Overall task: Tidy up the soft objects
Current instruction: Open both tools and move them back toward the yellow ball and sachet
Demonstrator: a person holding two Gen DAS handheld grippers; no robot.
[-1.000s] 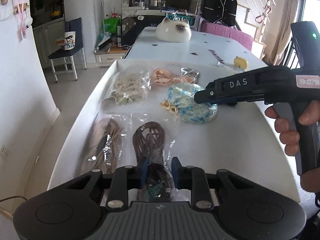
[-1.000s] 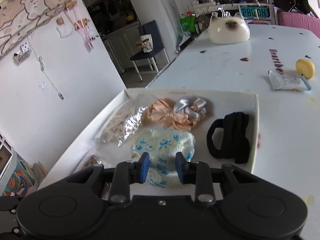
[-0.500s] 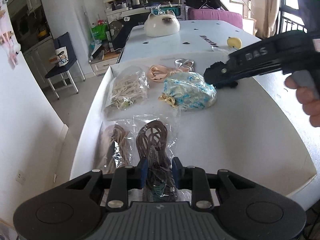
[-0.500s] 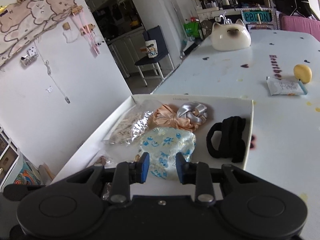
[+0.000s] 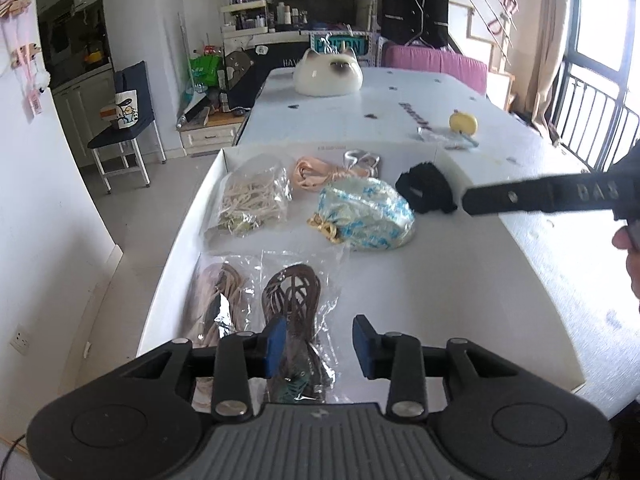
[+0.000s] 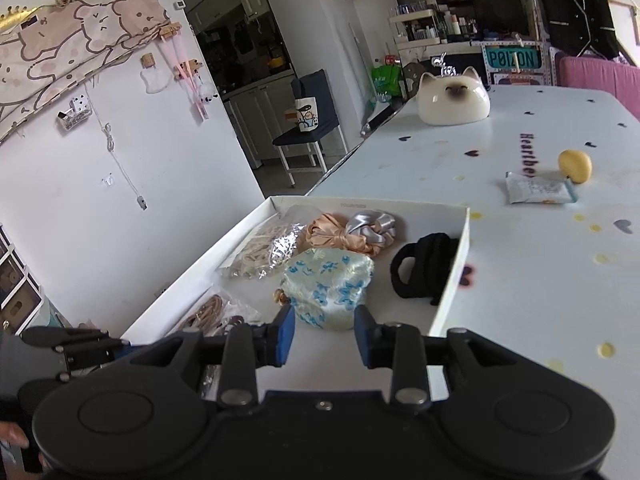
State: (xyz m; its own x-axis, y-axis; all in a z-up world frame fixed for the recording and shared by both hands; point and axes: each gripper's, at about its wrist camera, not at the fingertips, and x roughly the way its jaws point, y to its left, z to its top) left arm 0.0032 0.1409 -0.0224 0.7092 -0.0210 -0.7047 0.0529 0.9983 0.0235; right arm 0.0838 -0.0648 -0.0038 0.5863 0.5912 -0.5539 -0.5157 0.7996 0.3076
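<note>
A white table [image 5: 500, 264] with small dark heart marks and a line of dark lettering ran toward the back of the room. At its far end sat a cream cat-face ornament [image 5: 328, 73] with a dark muzzle. A yellow rounded object [image 6: 575, 165] lay near the table's right side, touching a small white packet [image 6: 538, 193] just beside it. Beyond the table stood a pink sofa [image 5: 434, 65], with a black jacket [image 5: 414, 0] hanging above it. To the left, a dark blue chair [image 5: 126, 120] carried a printed tote bag [image 5: 125, 108]. A teal sign reading "POIZON" [image 6: 513, 58] leaned near a shelf of bottles [image 6: 434, 26].
</note>
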